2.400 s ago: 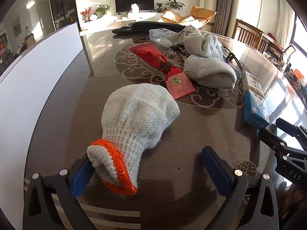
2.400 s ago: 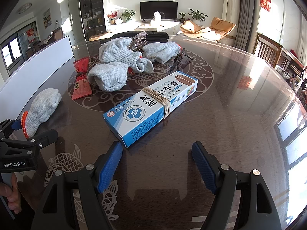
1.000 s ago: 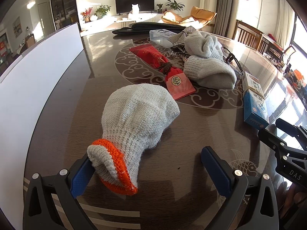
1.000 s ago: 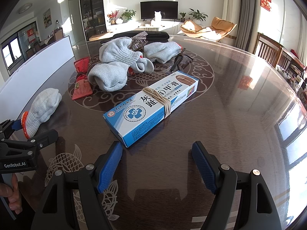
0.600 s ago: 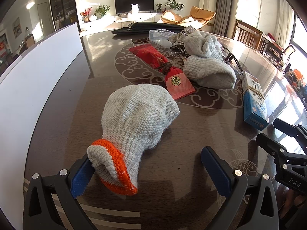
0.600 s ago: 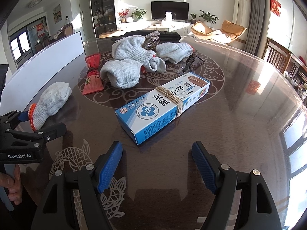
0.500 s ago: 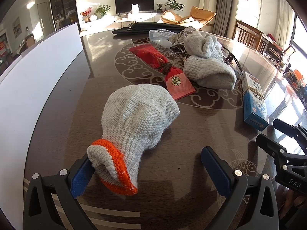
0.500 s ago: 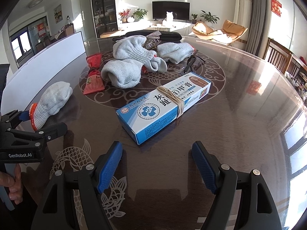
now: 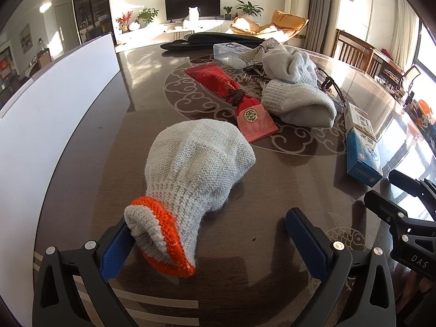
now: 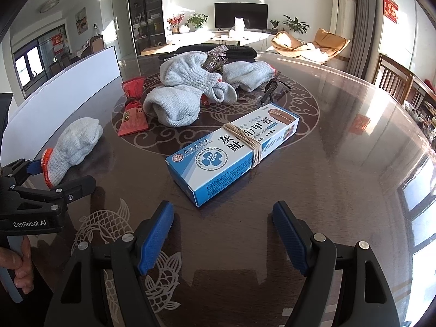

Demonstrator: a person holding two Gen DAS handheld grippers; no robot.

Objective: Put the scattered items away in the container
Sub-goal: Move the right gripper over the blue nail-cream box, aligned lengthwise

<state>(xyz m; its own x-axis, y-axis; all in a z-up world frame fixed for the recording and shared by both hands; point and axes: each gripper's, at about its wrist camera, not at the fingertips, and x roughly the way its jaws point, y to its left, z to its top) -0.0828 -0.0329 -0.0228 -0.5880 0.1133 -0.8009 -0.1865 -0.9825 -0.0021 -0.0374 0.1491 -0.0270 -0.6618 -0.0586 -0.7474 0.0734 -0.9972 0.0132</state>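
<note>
Left gripper point(image 9: 212, 239) low over the dark glossy patterned table point(image 9: 141, 141), blue-padded jaws spread wide. Between them, the orange-edged cuff of a grey knitted work glove point(image 9: 196, 169), cuff resting against the left pad, right pad well clear (nothing clamped). Same pose and same glove position as in the earlier left-wrist frames.

Right gripper point(image 10: 222, 233) likewise gaping wide, holding nothing, hovering just short of a blue-and-white cardboard medicine box bound with a rubber band point(image 10: 234, 147). Changed against 2.4 s ago: box now higher and more central in the right-wrist view, its near corner just ahead of the gap between the pads, and the left gripper point(image 10: 58, 175) showing further into the frame at the left edge (a shift of the right gripper's view leftward and slightly back). From the left wrist, black frame of the right gripper point(image 9: 403, 218) at the right edge, a little nearer than before.

Further out, untouched: a red sachet tied with dark cord point(image 9: 254, 120), a heap of grey knitted gloves point(image 9: 294, 87), black-framed glasses point(image 10: 272, 88). Beyond those, a clear plastic lidded container point(image 9: 231, 53), nothing from the scatter visibly inside it, lid detail too small to tell. Tall white board point(image 9: 46, 103) along the table's left side.
</note>
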